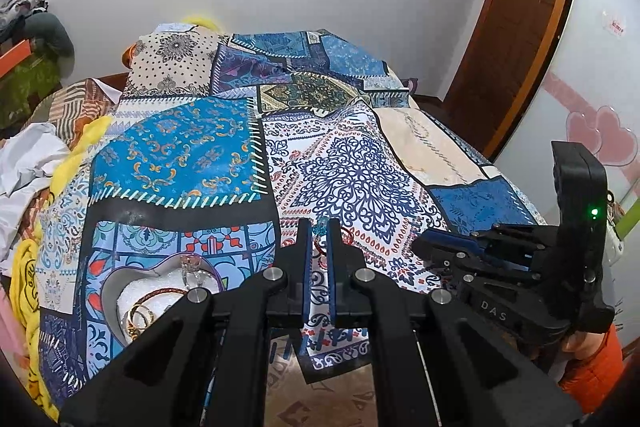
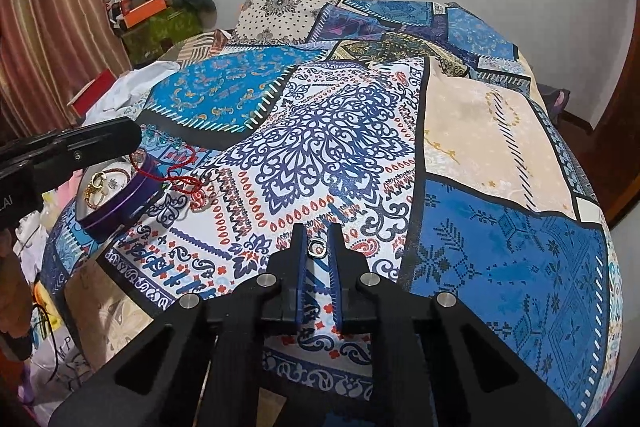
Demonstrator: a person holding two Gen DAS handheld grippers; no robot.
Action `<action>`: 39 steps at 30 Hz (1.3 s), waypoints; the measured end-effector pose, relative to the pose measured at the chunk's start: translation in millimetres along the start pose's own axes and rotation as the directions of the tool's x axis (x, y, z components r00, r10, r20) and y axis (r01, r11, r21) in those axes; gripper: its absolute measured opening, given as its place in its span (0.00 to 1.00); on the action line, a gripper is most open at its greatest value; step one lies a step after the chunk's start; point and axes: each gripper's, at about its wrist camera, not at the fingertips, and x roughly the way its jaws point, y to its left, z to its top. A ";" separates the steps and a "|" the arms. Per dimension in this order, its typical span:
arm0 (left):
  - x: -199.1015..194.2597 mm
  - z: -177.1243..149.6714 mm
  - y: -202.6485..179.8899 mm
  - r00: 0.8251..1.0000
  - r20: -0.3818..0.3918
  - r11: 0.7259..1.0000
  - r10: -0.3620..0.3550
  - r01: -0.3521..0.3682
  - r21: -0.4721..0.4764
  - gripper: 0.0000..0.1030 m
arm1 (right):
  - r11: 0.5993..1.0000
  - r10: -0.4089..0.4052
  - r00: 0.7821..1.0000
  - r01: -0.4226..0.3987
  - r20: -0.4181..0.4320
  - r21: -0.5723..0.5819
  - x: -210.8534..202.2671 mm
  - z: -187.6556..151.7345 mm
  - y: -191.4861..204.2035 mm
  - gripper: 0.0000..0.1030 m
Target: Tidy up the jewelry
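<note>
At far left sits the heart-shaped box (image 1: 120,291) on the quilt (image 1: 360,167), already holding a sparkly ring (image 1: 191,269), gold hoops (image 1: 140,315) and a red bangle (image 1: 168,291). Just right of it, our left gripper (image 1: 319,231) has its fingers narrowed on a teal beaded piece (image 1: 320,225) with a red cord (image 2: 176,167) trailing down to the cloth. We judge it light and limp: it will swing and snag, so the pinch belongs on the beads, not the thread. Further right, our right gripper (image 2: 318,247) is nearly closed around a small metal ring (image 2: 317,247); whether the pads actually touch it we cannot tell. It looks hard, light and slippery, liable to squirt out sideways, so we would squeeze across the band, flat between the pads.
</note>
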 end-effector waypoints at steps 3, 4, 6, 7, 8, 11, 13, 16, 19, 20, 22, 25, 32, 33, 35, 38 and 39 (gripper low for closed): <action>-6.2 1.3 1.4 1.000 0.012 1.000 0.002 -0.002 -0.006 0.05 | 1.000 0.004 1.000 -0.005 0.009 0.009 -5.0 0.7 -0.6 0.09; -8.5 1.7 2.1 1.000 0.017 1.000 0.005 -0.005 -0.006 0.05 | 1.000 0.004 1.000 -0.004 0.016 0.010 -9.1 1.2 -0.3 0.09; -14.4 2.4 3.5 1.000 0.027 1.000 0.007 -0.007 -0.009 0.04 | 1.000 0.004 1.000 -0.004 0.031 0.008 -15.4 3.3 1.9 0.09; -17.0 3.0 3.8 0.999 0.032 1.000 0.009 -0.009 -0.010 0.05 | 1.000 0.003 0.999 -0.003 0.039 0.006 -18.8 4.5 3.4 0.09; -21.0 3.4 4.2 0.999 0.040 1.000 0.012 -0.011 -0.010 0.05 | 1.000 0.003 0.999 -0.003 0.046 0.003 -21.9 6.3 5.2 0.09; -31.5 4.5 6.2 0.998 0.059 1.000 0.014 -0.013 -0.015 0.05 | 1.000 0.000 0.997 0.001 0.075 -0.007 -33.5 11.7 12.2 0.09; -40.0 4.9 8.1 0.997 0.076 1.000 0.020 -0.019 -0.017 0.05 | 1.000 0.002 0.995 0.000 0.096 -0.015 -42.4 15.5 18.3 0.09; -52.1 5.2 12.5 0.995 0.098 0.999 0.028 -0.026 -0.021 0.05 | 1.000 0.008 0.993 -0.005 0.122 -0.025 -50.6 22.0 26.1 0.09; -64.7 4.9 18.1 0.992 0.120 0.999 0.042 -0.038 -0.031 0.05 | 0.999 0.023 0.988 -0.018 0.150 -0.034 -60.4 27.0 36.4 0.09; -68.6 5.0 20.2 0.991 0.126 0.998 0.046 -0.042 -0.035 0.05 | 0.999 0.029 0.987 -0.023 0.157 -0.036 -62.5 28.6 39.6 0.09; -78.1 4.5 25.4 0.988 0.142 0.998 0.058 -0.053 -0.044 0.05 | 0.998 0.042 0.984 -0.035 0.172 -0.043 -67.0 30.8 47.0 0.09; -92.9 1.6 34.4 0.983 0.162 0.996 0.081 -0.073 -0.058 0.05 | 0.996 0.063 0.979 -0.051 0.194 -0.069 -72.7 36.4 62.8 0.09; -112.0 -3.2 55.4 0.975 0.186 0.990 0.125 -0.110 -0.092 0.05 | 0.988 0.123 0.968 -0.099 0.220 -0.118 -74.2 46.2 92.9 0.09; -115.1 -4.1 59.4 0.973 0.190 0.988 0.134 -0.117 -0.097 0.04 | 0.987 0.129 0.967 -0.103 0.220 -0.126 -74.1 47.3 96.3 0.09; -118.9 -5.3 65.6 0.970 0.197 0.986 0.144 -0.125 -0.106 0.05 | 0.983 0.140 0.965 -0.109 0.220 -0.148 -71.0 51.0 105.9 0.09; -121.8 -7.9 74.0 0.967 0.199 0.984 0.158 -0.137 -0.117 0.05 | 0.978 0.164 0.962 -0.129 0.217 -0.165 -66.3 55.4 116.4 0.09; -121.2 -9.3 78.2 0.967 0.197 0.983 0.160 -0.137 -0.123 0.05 | 0.976 0.174 0.961 -0.139 0.214 -0.169 -63.3 57.2 120.2 0.09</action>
